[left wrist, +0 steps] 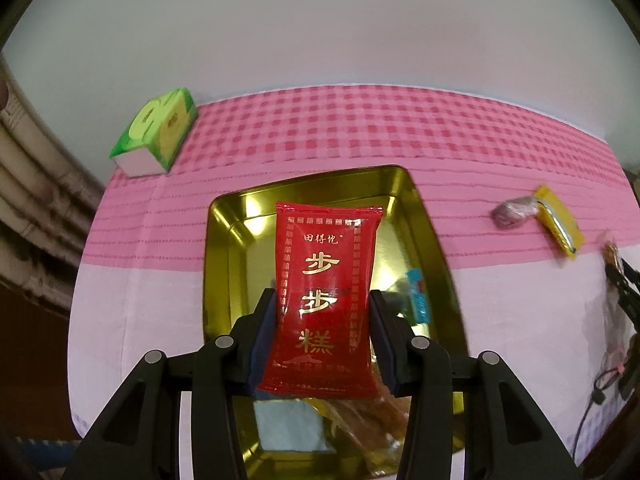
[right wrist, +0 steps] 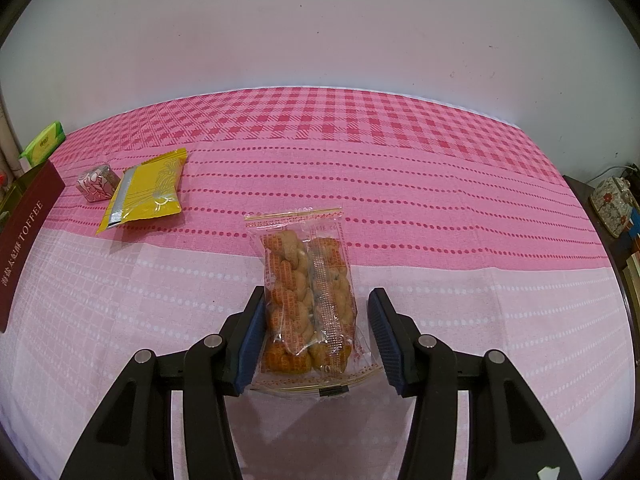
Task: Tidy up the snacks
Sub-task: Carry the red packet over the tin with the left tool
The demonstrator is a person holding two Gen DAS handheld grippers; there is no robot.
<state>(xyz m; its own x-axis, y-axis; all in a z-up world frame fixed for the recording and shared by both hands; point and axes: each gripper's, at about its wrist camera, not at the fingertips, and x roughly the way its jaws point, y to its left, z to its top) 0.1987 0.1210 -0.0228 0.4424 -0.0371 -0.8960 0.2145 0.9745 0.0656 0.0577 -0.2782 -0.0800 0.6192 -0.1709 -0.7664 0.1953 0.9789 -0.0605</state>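
The left gripper [left wrist: 325,322] pinches a red cake packet [left wrist: 322,300] over the gold tin [left wrist: 224,264]; releasing off-centre could drop it outside. The right gripper [right wrist: 316,328], jaws spread, straddles a twisted-biscuit packet [right wrist: 308,300] on the counter [right wrist: 480,320].

Jaws straddle twisted-dough snack pack [right wrist: 308,300].

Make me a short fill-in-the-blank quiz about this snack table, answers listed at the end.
1. The left tongs grip a ____ packet printed with gold characters.
2. That packet hangs over a shiny ____ tin tray.
3. Between the right tongs lies a clear bag of twisted ____.
4. The tablecloth is checked in ____.

Answers: red; gold; pastries; pink
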